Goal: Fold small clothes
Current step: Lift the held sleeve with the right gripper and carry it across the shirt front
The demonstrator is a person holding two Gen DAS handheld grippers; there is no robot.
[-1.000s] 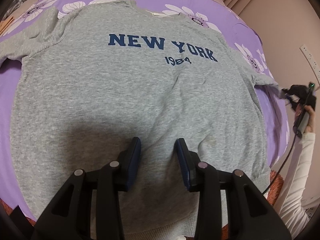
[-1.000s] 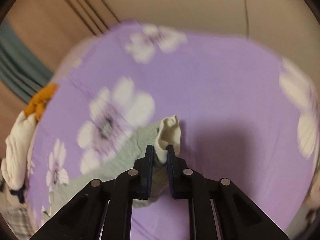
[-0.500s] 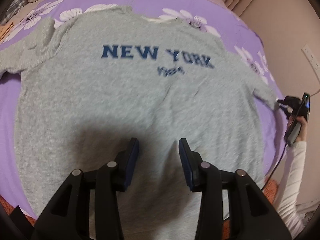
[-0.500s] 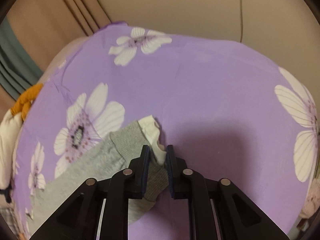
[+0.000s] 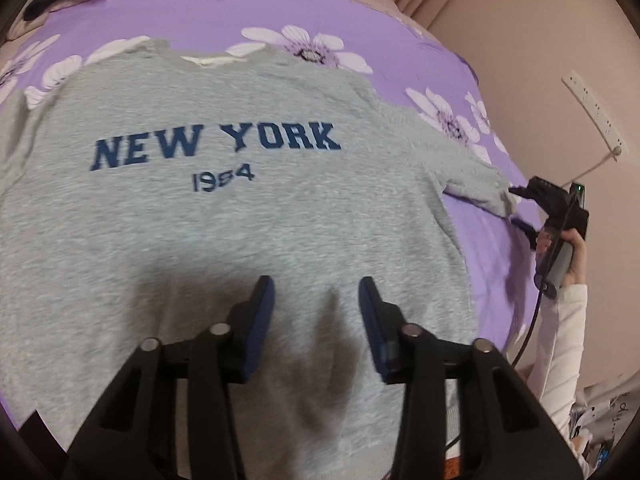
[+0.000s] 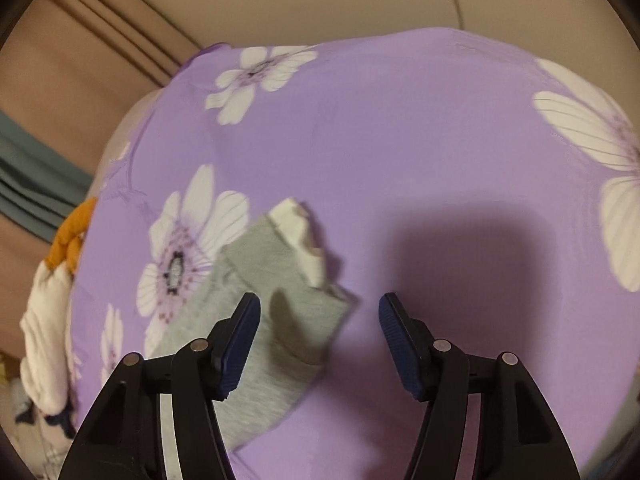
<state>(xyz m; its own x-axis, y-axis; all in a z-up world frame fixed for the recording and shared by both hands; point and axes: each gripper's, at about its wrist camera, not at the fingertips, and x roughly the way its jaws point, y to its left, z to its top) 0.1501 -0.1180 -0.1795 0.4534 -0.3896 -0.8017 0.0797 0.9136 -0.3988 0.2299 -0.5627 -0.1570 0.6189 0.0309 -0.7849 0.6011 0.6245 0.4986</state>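
A grey sweatshirt (image 5: 240, 220) printed NEW YORK 1984 lies flat, front up, on a purple flowered bed sheet (image 5: 360, 20). My left gripper (image 5: 316, 282) hovers over its lower front; the jaws are closing with nothing pinched between them. The shirt's right sleeve (image 6: 256, 280), with a white inner cuff (image 6: 300, 240), rests on the sheet (image 6: 400, 140). Just above that cuff is my right gripper (image 6: 320, 300), its jaws opening and the pads clear of the cloth. The right gripper (image 5: 518, 208) also shows at the sleeve's end in the left wrist view.
A person's hand (image 5: 572, 248) in a white sleeve (image 5: 560, 340) holds the right gripper at the bed's right edge. A wall with a socket strip (image 5: 592, 112) stands close behind. An orange and white soft toy (image 6: 68, 240) lies at the bed's head, with curtains (image 6: 80, 60) beyond.
The right gripper has opened and let go of the cuff, which now lies flat on the sheet. The left gripper has shifted over the shirt; the print sits lower and further left in its view.
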